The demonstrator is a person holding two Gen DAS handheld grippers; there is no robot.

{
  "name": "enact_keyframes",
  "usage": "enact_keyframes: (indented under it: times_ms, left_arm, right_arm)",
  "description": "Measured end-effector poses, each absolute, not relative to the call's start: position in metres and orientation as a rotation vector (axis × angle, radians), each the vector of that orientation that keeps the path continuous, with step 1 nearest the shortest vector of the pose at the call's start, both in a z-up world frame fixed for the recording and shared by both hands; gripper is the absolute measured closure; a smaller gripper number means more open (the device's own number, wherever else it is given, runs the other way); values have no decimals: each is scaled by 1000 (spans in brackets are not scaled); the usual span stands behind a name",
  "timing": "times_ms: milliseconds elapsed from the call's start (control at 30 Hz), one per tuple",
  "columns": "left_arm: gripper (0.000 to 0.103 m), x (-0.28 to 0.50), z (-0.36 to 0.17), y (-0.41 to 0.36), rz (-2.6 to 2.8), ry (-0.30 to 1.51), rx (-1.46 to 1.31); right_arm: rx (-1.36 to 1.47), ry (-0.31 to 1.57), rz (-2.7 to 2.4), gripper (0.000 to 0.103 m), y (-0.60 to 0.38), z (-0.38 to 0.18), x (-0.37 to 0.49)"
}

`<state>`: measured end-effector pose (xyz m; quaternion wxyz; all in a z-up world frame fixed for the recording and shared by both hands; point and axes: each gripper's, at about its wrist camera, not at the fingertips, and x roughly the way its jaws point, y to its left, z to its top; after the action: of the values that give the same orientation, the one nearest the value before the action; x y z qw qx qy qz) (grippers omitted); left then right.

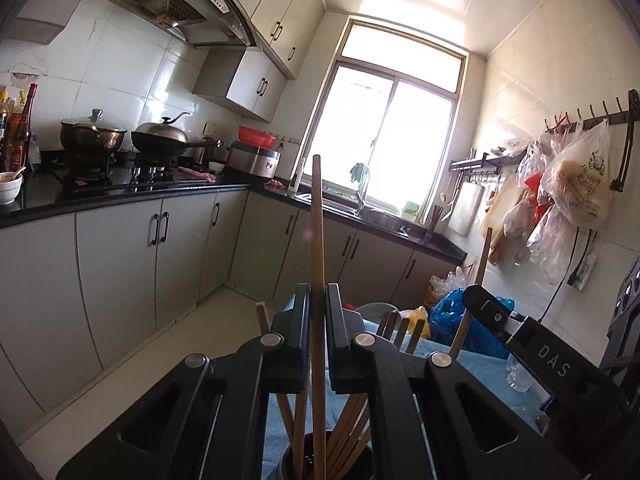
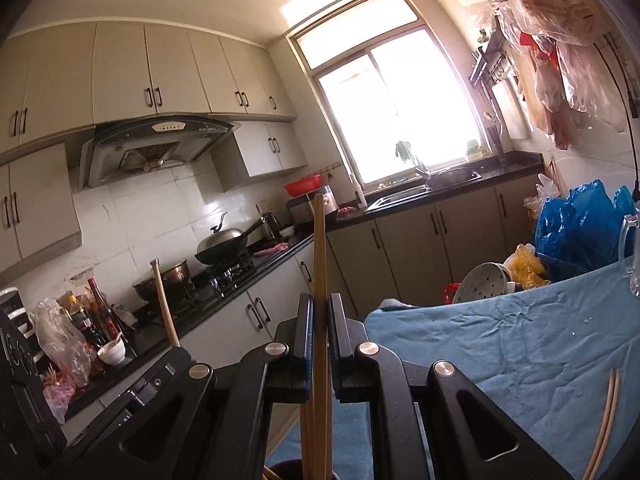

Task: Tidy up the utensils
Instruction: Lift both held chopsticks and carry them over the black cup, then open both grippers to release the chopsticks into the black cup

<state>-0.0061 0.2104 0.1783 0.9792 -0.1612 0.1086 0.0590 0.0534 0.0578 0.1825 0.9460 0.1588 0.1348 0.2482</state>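
My left gripper (image 1: pixel 318 300) is shut on an upright wooden chopstick (image 1: pixel 318 240). Its lower end reaches into a dark round holder (image 1: pixel 292 464) that has several other chopsticks (image 1: pixel 352 420) standing in it. My right gripper (image 2: pixel 319 312) is shut on another upright wooden chopstick (image 2: pixel 319 256) over the same holder (image 2: pixel 288 470). The right gripper (image 1: pixel 500 320) shows at the right of the left wrist view, with its chopstick (image 1: pixel 476 280). The left gripper (image 2: pixel 152 384) and its chopstick (image 2: pixel 164 304) show at the left of the right wrist view. Two loose chopsticks (image 2: pixel 604 420) lie on the blue cloth (image 2: pixel 500 344).
The table is covered with the blue cloth (image 1: pixel 480 368). A clear bottle (image 1: pixel 518 376) lies on it. A white steamer lid (image 2: pixel 484 284), a yellow bag and blue bags (image 2: pixel 576 224) are beyond the table's far edge. A black counter (image 1: pixel 120 196) with pots and a sink runs along the walls.
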Motion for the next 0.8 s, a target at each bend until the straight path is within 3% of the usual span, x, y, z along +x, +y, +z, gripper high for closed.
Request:
enact_keyframes:
  times_ms: [533, 667, 800]
  left_arm:
    - [96, -26, 175, 210, 147, 246, -347]
    - [96, -36, 180, 210, 156, 248, -343]
    - [91, -53, 185, 210, 177, 252, -341]
  right_arm:
    - [308, 378, 527, 94, 57, 161, 48]
    - [301, 394, 538, 64, 59, 161, 43]
    - [298, 386, 521, 54, 54, 167, 33]
